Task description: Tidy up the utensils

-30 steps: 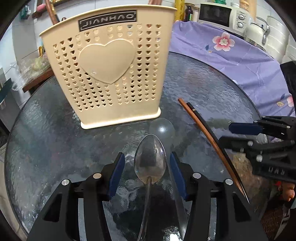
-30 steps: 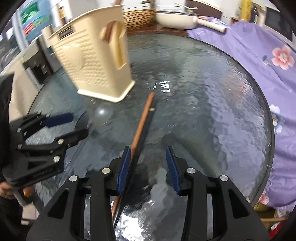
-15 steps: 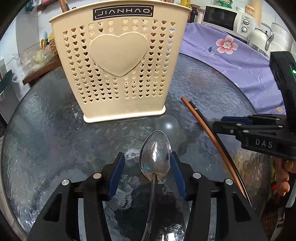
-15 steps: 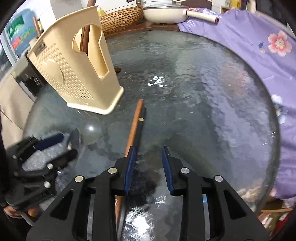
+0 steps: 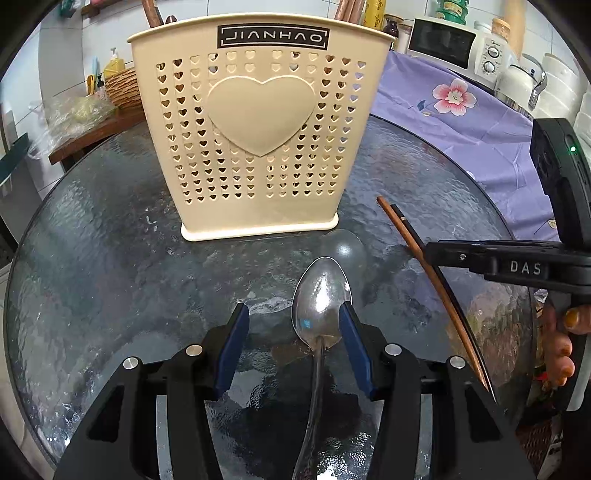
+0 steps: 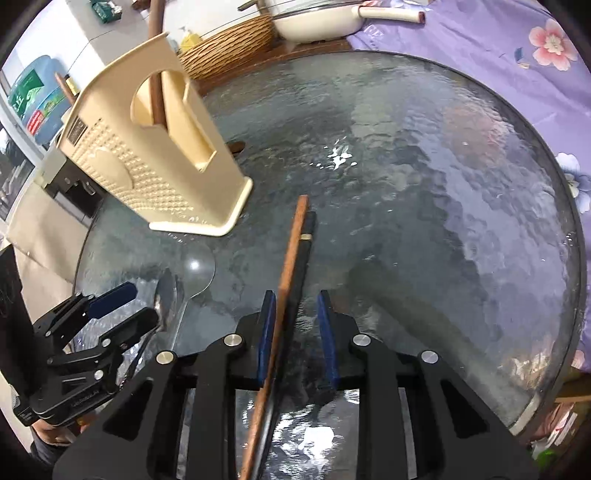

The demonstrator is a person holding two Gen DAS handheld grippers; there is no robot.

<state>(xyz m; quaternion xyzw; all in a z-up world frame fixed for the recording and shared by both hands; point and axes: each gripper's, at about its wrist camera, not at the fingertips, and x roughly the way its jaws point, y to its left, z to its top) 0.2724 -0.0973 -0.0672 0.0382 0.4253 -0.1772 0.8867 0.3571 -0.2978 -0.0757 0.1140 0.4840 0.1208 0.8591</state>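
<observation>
A cream perforated utensil holder [image 5: 255, 140] with a heart stands on the round glass table [image 5: 92, 266]; it also shows in the right wrist view [image 6: 147, 173]. A metal spoon [image 5: 320, 306] lies between the fingers of my open left gripper [image 5: 291, 325], its bowl against the right finger. A clear plastic spoon [image 5: 345, 245] lies just beyond it. A brown chopstick [image 6: 290, 254] and a black chopstick [image 6: 304, 251] lie side by side between the fingers of my open right gripper [image 6: 295, 314], which rests low over them.
A purple floral cloth [image 5: 454, 110] covers the surface to the right of the table. A microwave [image 5: 454, 48] and a kettle [image 5: 517, 83] stand behind. A wicker basket [image 6: 229, 40] and a white pan [image 6: 317, 18] sit past the table's far edge.
My right gripper has moved forward and down over the two chopsticks, its fingers narrowing around them. My left gripper shifted left, so the spoon sits against its right finger.
</observation>
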